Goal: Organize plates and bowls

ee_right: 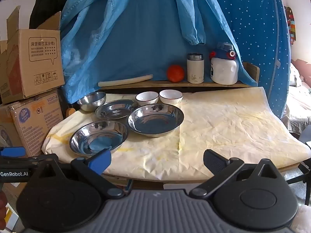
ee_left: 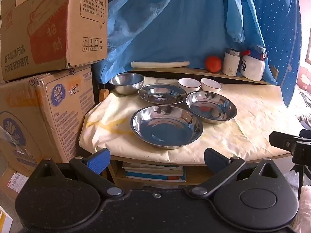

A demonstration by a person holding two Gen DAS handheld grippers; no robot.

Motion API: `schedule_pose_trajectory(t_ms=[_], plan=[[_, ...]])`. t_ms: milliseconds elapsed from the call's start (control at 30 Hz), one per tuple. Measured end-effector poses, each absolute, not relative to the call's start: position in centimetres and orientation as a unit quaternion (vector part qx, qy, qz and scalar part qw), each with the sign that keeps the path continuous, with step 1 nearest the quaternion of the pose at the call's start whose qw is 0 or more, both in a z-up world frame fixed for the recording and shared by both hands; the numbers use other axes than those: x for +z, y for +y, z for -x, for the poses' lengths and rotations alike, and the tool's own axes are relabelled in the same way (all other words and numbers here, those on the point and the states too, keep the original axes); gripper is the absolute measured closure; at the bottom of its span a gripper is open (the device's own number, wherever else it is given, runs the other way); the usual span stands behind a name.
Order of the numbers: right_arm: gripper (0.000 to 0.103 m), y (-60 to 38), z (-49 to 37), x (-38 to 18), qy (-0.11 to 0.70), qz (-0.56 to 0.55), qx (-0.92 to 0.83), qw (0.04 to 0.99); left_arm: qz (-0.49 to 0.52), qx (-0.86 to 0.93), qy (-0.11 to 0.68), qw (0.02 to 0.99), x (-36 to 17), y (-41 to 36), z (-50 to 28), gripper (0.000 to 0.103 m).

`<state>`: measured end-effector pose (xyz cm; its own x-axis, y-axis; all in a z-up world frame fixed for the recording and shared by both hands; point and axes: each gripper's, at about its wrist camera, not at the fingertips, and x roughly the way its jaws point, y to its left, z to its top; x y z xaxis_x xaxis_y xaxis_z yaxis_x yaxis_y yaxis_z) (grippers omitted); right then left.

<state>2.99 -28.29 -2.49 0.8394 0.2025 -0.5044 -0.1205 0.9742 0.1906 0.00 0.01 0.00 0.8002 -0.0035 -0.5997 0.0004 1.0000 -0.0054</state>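
The left gripper (ee_left: 156,160), black with ridged blue pads, hangs short of the near edge of the paper-covered wooden table (ee_left: 252,120), jaws spread wide and holding nothing, tilted downward. The right gripper (ee_right: 157,161) hovers over that same near edge, equally wide and bare, likewise tilted downward.

"Vinda" on the lower carton (ee_left: 58,95); "GenRobot.AI" on the hand-held gripper (ee_right: 14,173).
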Motion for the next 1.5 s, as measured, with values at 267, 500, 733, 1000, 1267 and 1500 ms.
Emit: schedule_pose_trajectory(t_ms=[267,500,733,1000,1267,1500], plan=[[0.000,-28.1,-3.0,-2.3,0.270,-0.075,0.081,0.957,0.003,-0.003,0.314,0.949,0.1,0.1,0.0,0.001],[0.000,-28.0,-3.2,-2.3,0.270,-0.073,0.084,0.956,0.004,-0.003,0.317,0.948,0.0,0.0,0.0,0.001],[0.000,-27.9,-3.3,-2.4,0.271,-0.073,0.084,0.956,0.001,0.002,0.319,0.948,-0.1,0.0,-0.1,0.001],[0.000,-27.7,-3.6,-2.5,0.272,-0.072,0.083,0.956,0.006,0.003,0.321,0.947,-0.2,0.2,-0.3,0.001],[0.000,-27.7,-3.6,-2.5,0.272,-0.072,0.083,0.956,0.006,0.003,0.322,0.947,-0.4,0.3,-0.4,0.001],[0.000,-27.3,-3.5,-2.5,0.272,-0.072,0.083,0.956,0.006,0.003,0.322,0.947,-0.3,0.3,-0.5,0.001]])
